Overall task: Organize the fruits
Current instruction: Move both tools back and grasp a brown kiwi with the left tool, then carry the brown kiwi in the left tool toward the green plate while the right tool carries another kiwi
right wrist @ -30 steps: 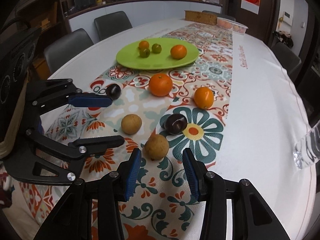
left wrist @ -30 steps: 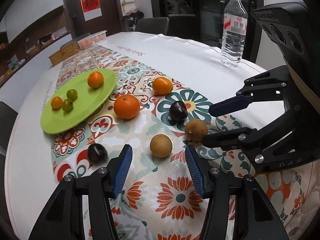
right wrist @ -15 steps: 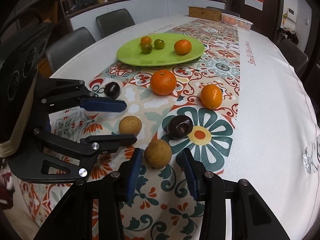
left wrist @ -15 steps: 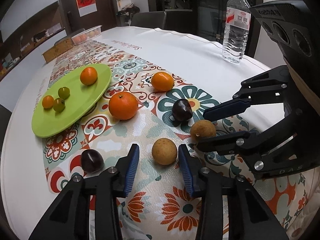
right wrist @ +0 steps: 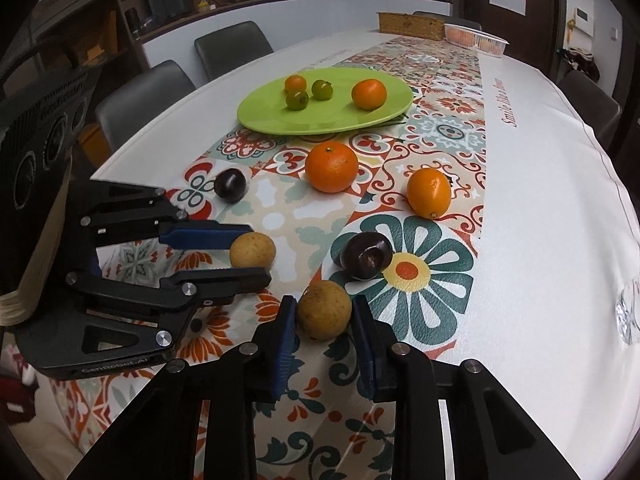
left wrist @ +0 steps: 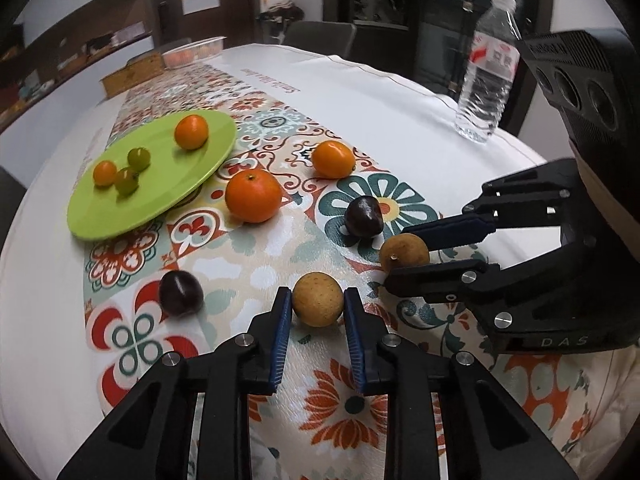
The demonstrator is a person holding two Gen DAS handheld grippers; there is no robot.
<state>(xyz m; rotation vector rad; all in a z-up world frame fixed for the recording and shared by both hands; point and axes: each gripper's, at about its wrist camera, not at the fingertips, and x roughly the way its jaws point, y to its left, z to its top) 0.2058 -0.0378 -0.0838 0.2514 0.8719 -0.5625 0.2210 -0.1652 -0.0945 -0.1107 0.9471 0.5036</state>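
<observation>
L gripper (left wrist: 318,316): blue pads clamped on pale tan round fruit (left wrist: 318,299), low centre of left wrist view; fruit looks to sit on the cloth yet.
R gripper (right wrist: 324,322): pads clamped on darker tan round fruit (right wrist: 324,310), low centre of right wrist view, also on the cloth.
Goal spot (my guess): green plate (right wrist: 384,118), upper centre of right view, w/ one orange and three small fruits on it.
Loose fruit: big orange (right wrist: 331,167), oval orange (right wrist: 429,193), dark plum (right wrist: 366,256) by the flower print, second dark plum (right wrist: 230,185) mid-left.
Risk 1: round, firm-looking skins + narrow pad contact → fruit may squirt out on lift.
Risk 2: grippers close side by side → could knock each other when raised.
Risk 3: dark plum near R fruit → swing may nudge it rolling.
Risk 4: plate shallow → dropped fruit may roll off the rim or hit those there.
Risk 5: water bottle (left wrist: 486,68), upper right of left view, well apart; low worry.
</observation>
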